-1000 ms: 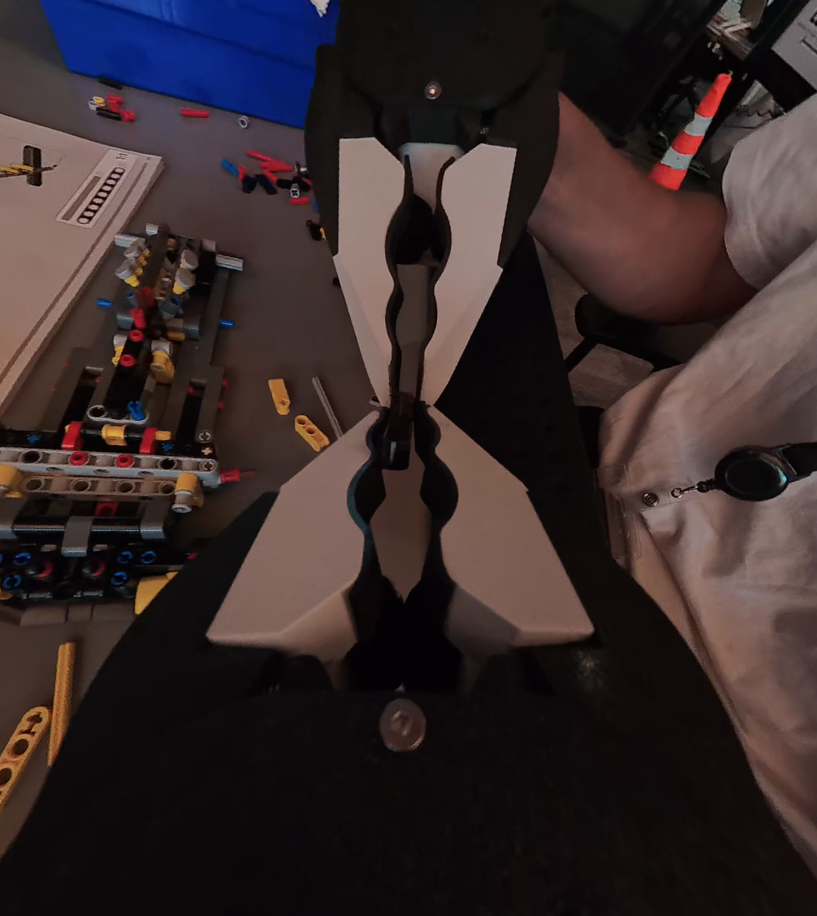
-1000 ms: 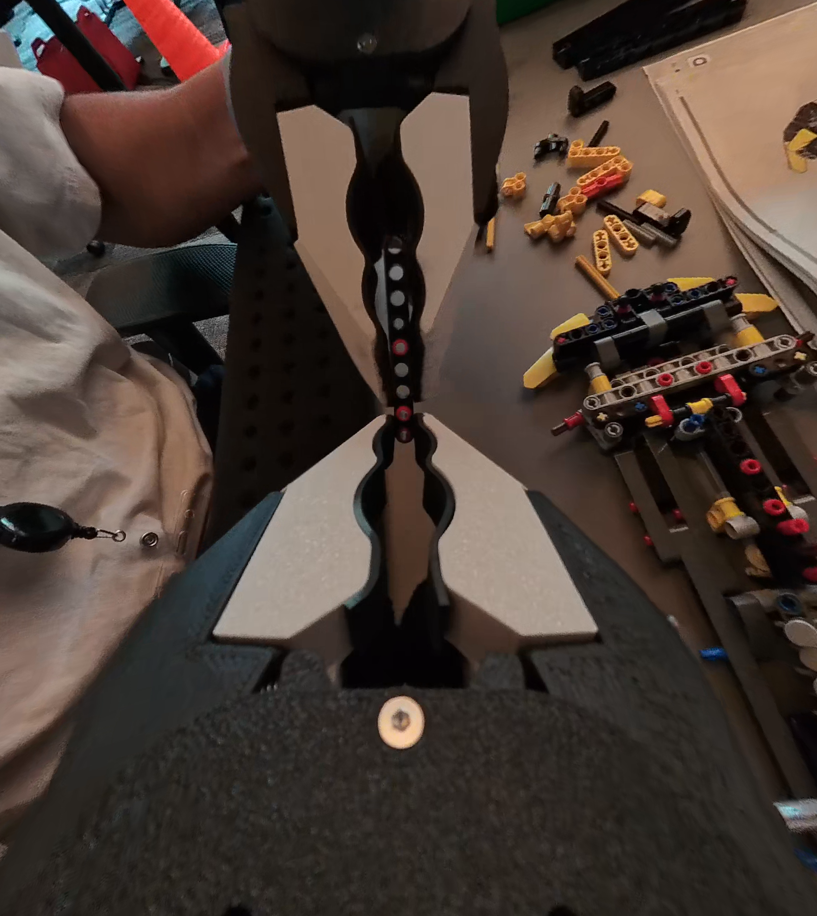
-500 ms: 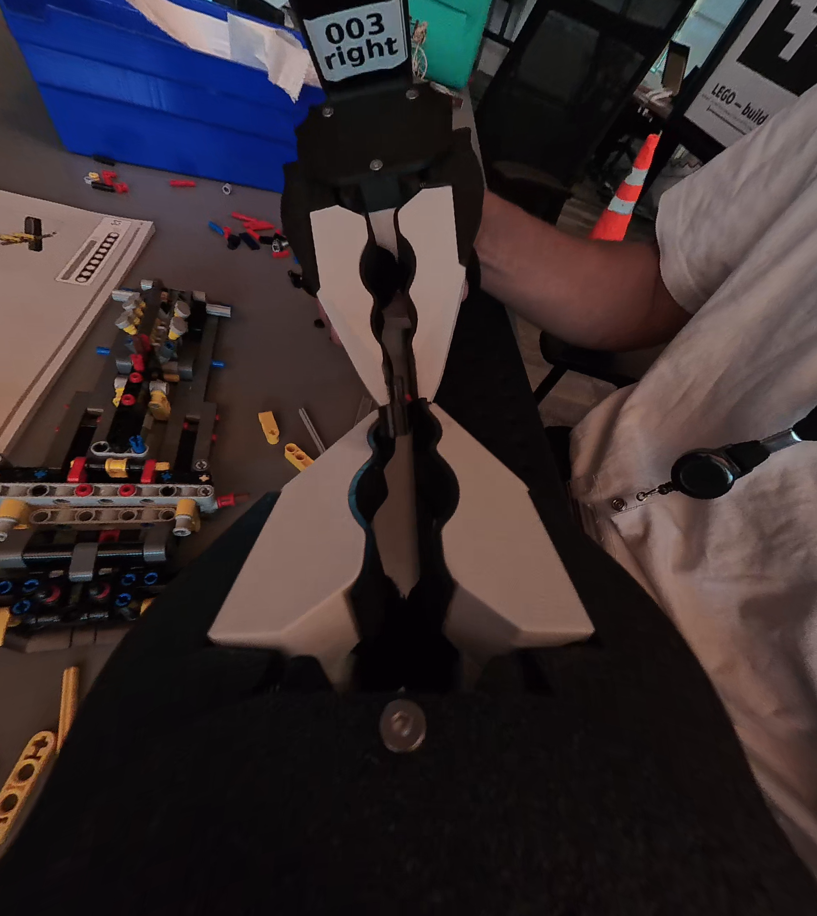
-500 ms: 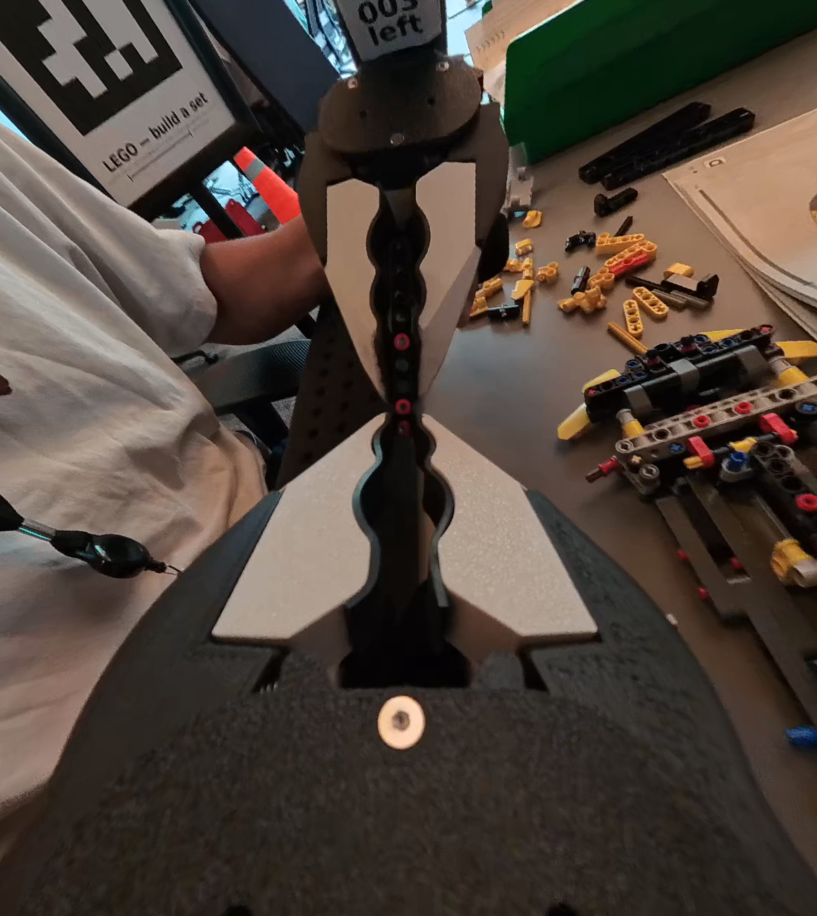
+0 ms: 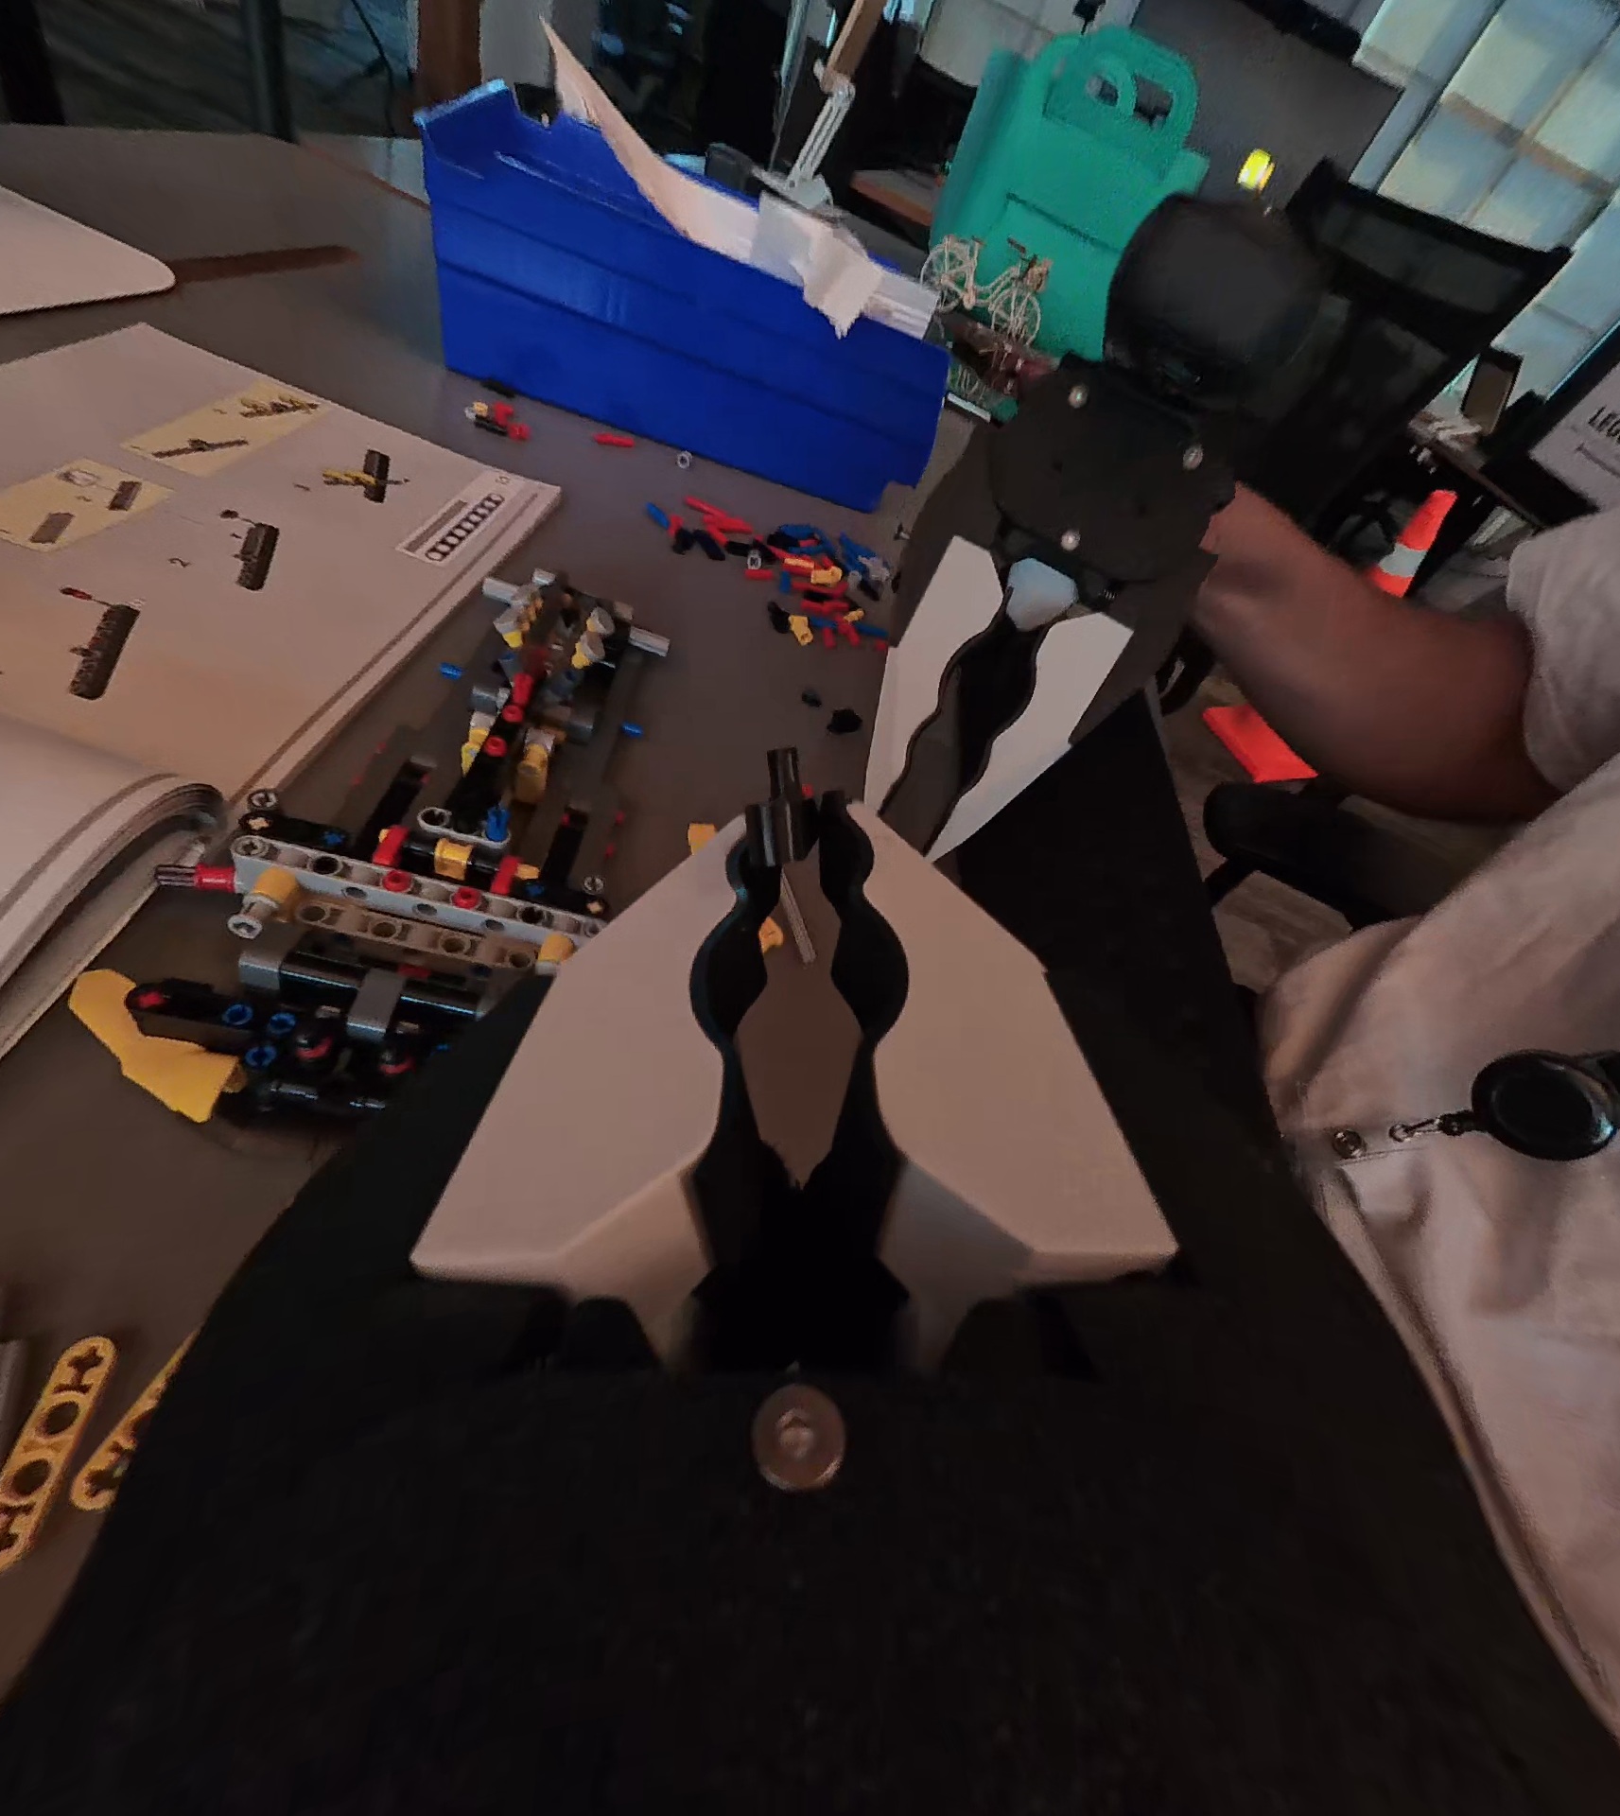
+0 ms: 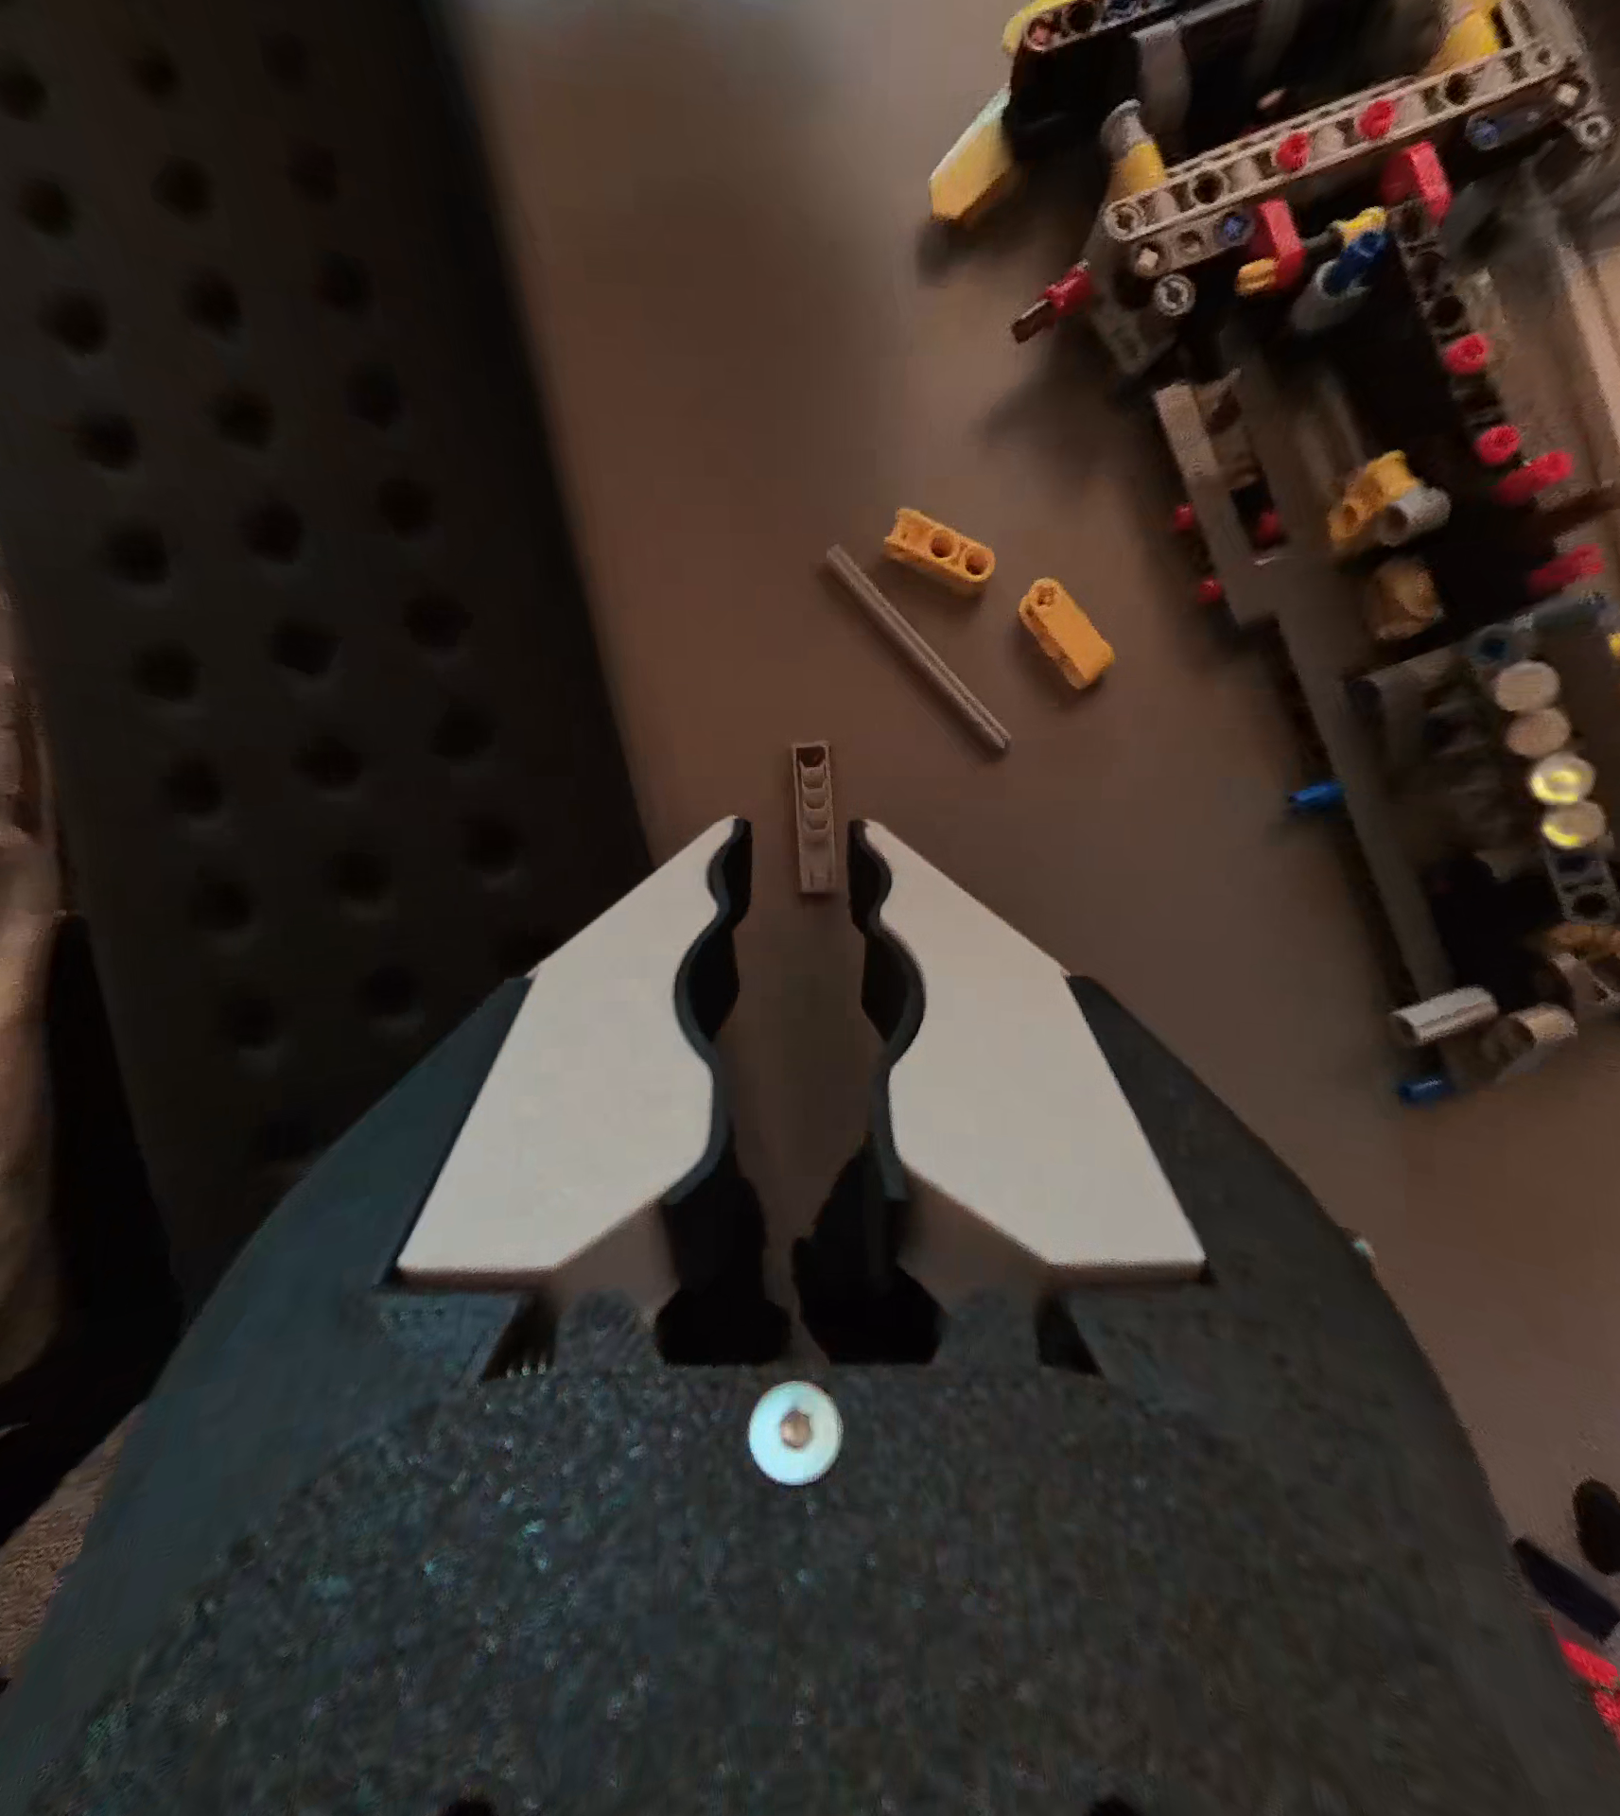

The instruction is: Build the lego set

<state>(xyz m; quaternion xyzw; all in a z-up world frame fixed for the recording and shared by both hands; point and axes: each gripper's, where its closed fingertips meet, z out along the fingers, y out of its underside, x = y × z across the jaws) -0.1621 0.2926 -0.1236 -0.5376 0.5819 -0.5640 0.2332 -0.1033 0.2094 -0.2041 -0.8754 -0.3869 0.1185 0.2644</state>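
Lying between parted right hand-held gripper [image 6: 796,835] fingertips: grey beam [image 6: 811,821].

Dim, warm indoor light, daylight from far windows [image 5: 1572,147]; wide-angle edges bend, and the right wrist view is motion-blurred.

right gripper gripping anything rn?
No: the right gripper is open, and the small grey beam lies on the table between its fingertips.
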